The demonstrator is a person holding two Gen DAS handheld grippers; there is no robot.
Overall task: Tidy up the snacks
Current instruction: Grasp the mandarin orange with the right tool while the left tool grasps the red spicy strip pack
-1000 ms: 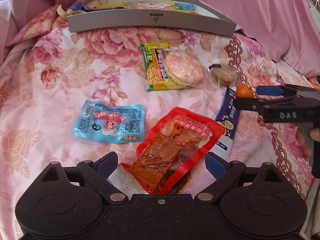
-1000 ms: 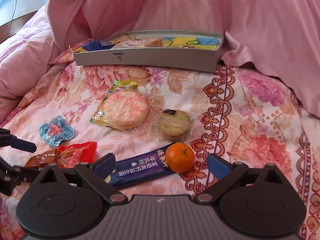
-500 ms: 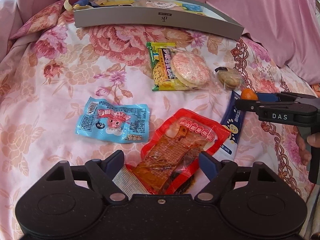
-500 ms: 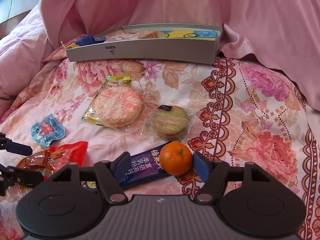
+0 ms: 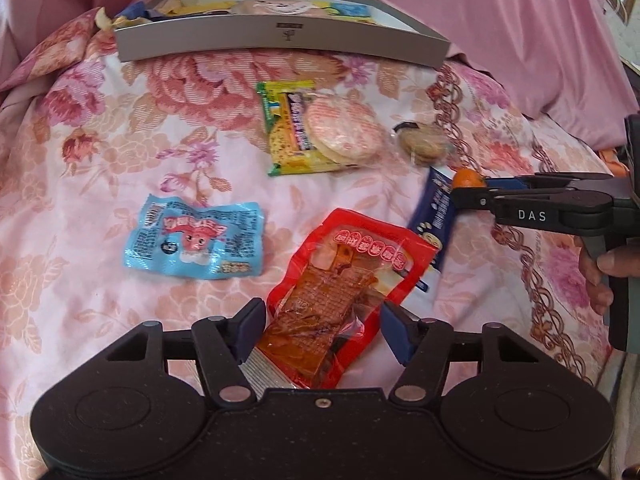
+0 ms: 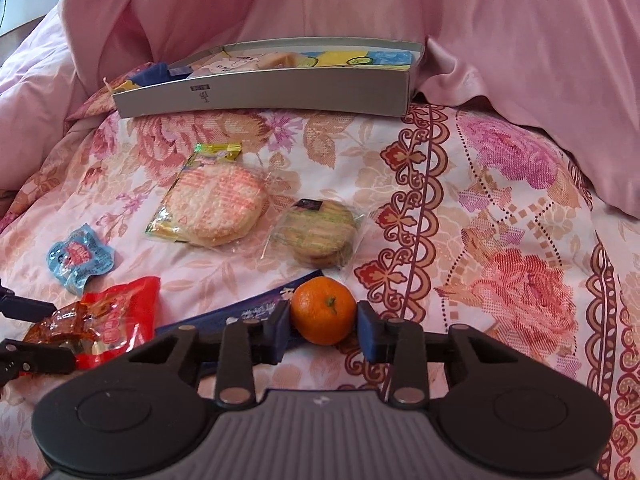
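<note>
Both closing: right hand-held gripper [image 6: 323,326] clamped on the tangerine [image 6: 323,310], left hand-held gripper [image 5: 323,330] astride the red packet [image 5: 344,280], lengthwise toward the grey box [image 6: 280,92].

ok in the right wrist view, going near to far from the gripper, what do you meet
right gripper → orange → green cookie pack → grey box → pink blanket

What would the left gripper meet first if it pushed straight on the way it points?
The red snack packet already lying between its closing fingers, so the left gripper would press it into the floral bedspread. Beyond it, probably the blue sachet's near end; depth is unclear.
</note>
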